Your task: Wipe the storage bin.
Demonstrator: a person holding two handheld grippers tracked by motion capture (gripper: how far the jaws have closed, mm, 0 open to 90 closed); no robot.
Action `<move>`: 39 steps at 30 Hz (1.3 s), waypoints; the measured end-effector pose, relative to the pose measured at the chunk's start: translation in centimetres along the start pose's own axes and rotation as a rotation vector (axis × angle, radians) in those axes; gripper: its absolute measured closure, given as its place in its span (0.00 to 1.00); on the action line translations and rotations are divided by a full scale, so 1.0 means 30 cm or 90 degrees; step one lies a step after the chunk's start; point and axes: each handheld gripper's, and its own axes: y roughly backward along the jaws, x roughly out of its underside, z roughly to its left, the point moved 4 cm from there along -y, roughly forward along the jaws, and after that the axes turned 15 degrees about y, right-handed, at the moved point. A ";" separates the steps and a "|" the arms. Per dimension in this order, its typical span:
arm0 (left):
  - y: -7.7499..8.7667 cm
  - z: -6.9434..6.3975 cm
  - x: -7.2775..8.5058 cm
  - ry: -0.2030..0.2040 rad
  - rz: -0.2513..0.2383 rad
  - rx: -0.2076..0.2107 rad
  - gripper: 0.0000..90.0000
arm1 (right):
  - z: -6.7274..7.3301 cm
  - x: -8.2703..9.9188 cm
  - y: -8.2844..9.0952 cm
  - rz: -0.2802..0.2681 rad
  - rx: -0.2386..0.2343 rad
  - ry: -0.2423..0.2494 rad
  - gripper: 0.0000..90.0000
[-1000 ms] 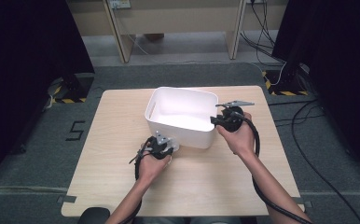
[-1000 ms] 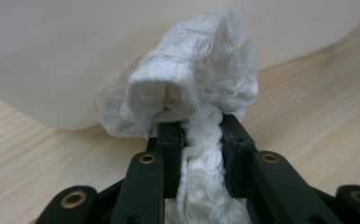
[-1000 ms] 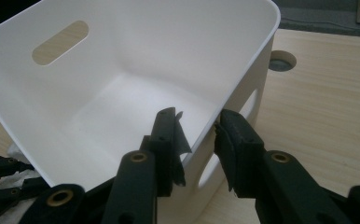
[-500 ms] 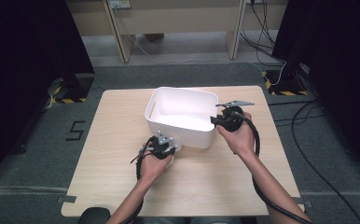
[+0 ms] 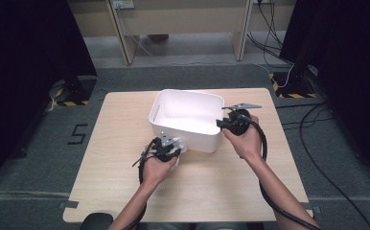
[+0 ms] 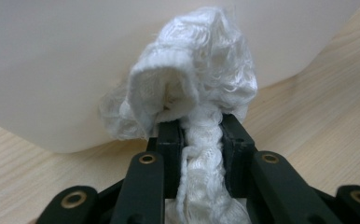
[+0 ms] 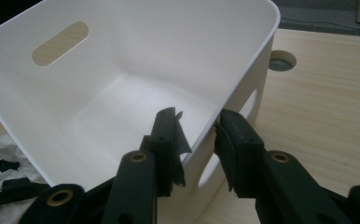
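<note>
The left gripper (image 6: 199, 135) has its jaws pinched tight on a bunched white cloth (image 6: 192, 88), whose wad is pressed against the outer near wall of the white plastic bin (image 5: 188, 120); in the high view the cloth (image 5: 180, 145) sits low at the bin's front side, just above the wooden table (image 5: 125, 158). The right gripper (image 7: 199, 135) straddles the bin's right-hand rim, one jaw inside and one outside the wall; the gap beside the wall suggests a brace more than a hard clamp (I cannot tell whether both pads actually press on the plastic).

The step in hand looks like wiping the bin's outside while the other hand steadies it; the bin's interior is bare. The next move probably calls for dragging the cloth along the wall with even pressure, the rim held firm so the light bin neither slides nor tips.

As for writing, the bin and cloth carry no label that I can make out; a figure 5 (image 5: 77, 134) is marked on the grey floor left of the table.
</note>
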 end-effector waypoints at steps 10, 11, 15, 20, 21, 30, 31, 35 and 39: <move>0.033 -0.011 -0.034 0.003 -0.016 0.008 0.81 | -0.001 0.000 -0.001 -0.002 -0.001 0.000 0.76; 0.035 -0.012 -0.036 0.001 -0.016 0.008 0.81 | -0.001 0.000 -0.001 -0.002 -0.001 0.000 0.76; 0.054 -0.019 -0.053 0.001 -0.025 0.013 0.81 | 0.000 0.000 -0.001 -0.002 -0.001 -0.002 0.76; 0.071 -0.028 -0.068 0.002 -0.037 0.019 0.81 | 0.000 0.000 -0.001 -0.002 -0.001 -0.003 0.76; 0.071 -0.028 -0.068 0.002 -0.037 0.019 0.81 | 0.000 0.000 -0.001 -0.002 -0.001 -0.003 0.76; 0.085 -0.041 -0.081 -0.003 -0.048 0.020 0.81 | -0.001 0.000 -0.001 -0.004 -0.001 -0.003 0.76; 0.087 -0.042 -0.083 -0.006 -0.049 0.018 0.81 | -0.001 0.000 -0.001 -0.004 -0.002 -0.003 0.76; 0.092 -0.047 -0.088 -0.008 -0.052 0.020 0.81 | -0.001 0.000 -0.001 -0.004 -0.001 -0.003 0.76; 0.098 -0.054 -0.092 -0.013 -0.055 0.019 0.81 | -0.001 0.001 -0.001 -0.004 -0.001 -0.001 0.76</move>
